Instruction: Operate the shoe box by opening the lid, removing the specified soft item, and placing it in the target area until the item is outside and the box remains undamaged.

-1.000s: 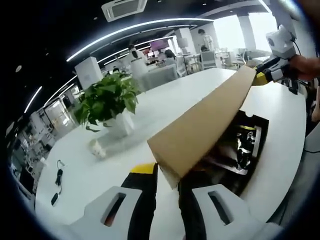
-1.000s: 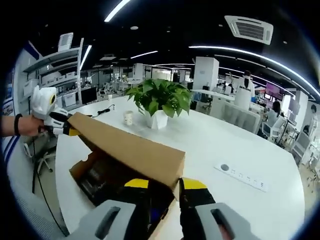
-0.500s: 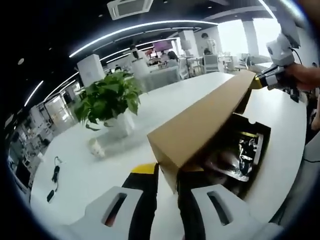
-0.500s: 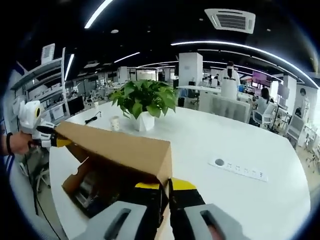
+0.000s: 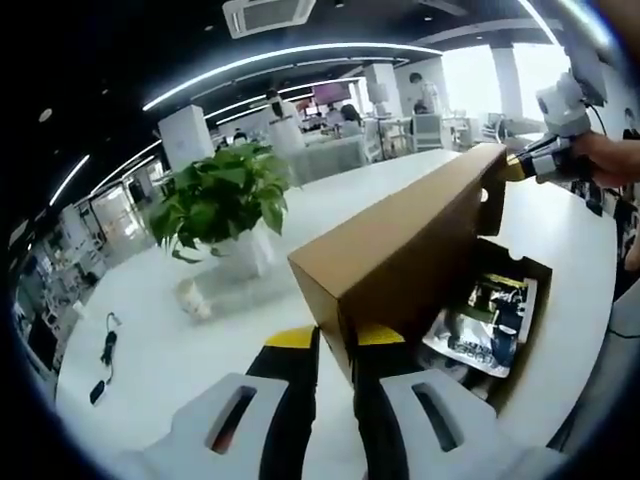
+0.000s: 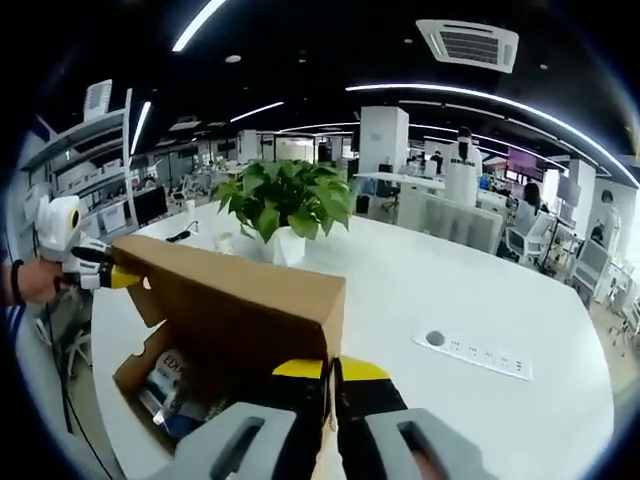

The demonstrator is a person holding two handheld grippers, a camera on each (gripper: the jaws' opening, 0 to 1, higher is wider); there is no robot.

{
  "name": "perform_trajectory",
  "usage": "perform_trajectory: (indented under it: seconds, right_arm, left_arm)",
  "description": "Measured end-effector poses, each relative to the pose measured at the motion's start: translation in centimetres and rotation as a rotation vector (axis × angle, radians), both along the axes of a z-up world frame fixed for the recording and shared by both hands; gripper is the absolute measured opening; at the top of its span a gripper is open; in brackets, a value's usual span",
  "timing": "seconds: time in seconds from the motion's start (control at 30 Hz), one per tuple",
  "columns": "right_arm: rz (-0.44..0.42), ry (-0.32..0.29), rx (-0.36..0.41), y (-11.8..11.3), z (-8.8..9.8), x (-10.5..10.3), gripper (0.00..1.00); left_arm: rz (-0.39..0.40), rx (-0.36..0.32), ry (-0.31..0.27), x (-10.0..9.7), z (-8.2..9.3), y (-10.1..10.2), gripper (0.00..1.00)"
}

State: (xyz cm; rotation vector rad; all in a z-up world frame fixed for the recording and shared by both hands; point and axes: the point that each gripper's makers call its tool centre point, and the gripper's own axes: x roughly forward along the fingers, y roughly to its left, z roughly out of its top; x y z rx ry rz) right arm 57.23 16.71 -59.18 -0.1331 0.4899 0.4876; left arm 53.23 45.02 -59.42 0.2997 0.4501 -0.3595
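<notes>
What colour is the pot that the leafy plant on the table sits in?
White. The pot shows best in the right gripper view, under the green leaves.

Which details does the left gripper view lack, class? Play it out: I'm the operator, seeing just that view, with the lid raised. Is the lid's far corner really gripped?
Observer: Yes. Seen up close, the right gripper has its jaws closed on the lid at that corner.
Operator: Anything on the table past that corner?
Observer: A white power strip lies flat on the table, well apart from the box.
</notes>
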Motion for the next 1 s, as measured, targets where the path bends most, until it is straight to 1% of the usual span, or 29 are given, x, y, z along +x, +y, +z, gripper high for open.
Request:
perform_trajectory:
  seconds: [0.3, 0.37, 0.7, 1.0]
  right_arm:
    - [-0.003, 0.014, -0.006, 0.2, 0.1, 0.8, 0.0]
    - [-0.005, 0.015, -0.006, 0.1, 0.1, 1.3, 0.0]
    - [-0.034, 0.03, 0.019, 0.4, 0.0, 2.6, 0.0]
    - [-0.045, 0.04, 0.023, 0.6, -0.3, 4.0, 0.0]
  left_arm:
    - [0.005, -0.015, 0.009, 1.0, -0.1, 0.2, 0.09]
    - [0.007, -0.017, 0.011, 1.2, -0.1, 0.2, 0.09]
    - [0.013, -0.026, 0.027, 2.7, -0.3, 0.5, 0.08]
    - [0.018, -0.023, 0.043, 4.4, -0.9, 0.7, 0.07]
